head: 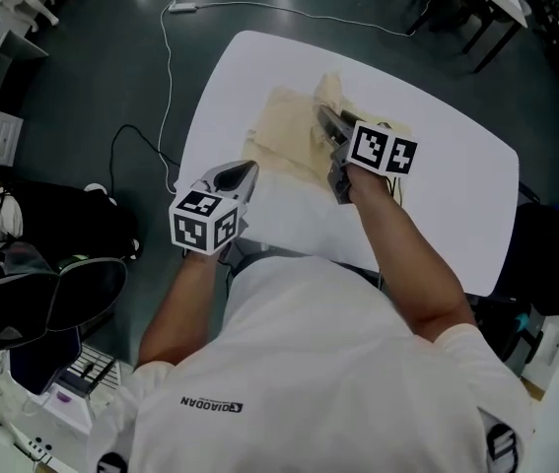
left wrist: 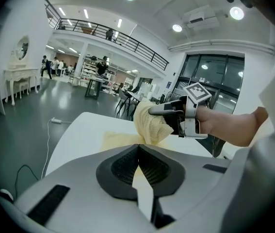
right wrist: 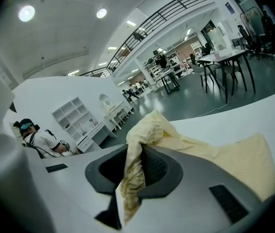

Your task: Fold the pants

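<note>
Here, the right gripper (head: 326,121) pinches the cream pants (head: 281,131), the left gripper (head: 249,171) sits closed and empty, and the shirt (head: 309,363) reads "QIAODAN".

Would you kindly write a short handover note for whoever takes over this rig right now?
Left gripper: shut, empty, over the near edge of the table, beside the pants.
Right gripper: shut on a bunched part of the pants, raised off the table.
Pants: pale yellow, rumpled, mid-table; the rest lies on the surface.
Done: one part picked up; no neat fold visible.
Left: probably lay the raised part over, smooth it, finish folding.
</note>
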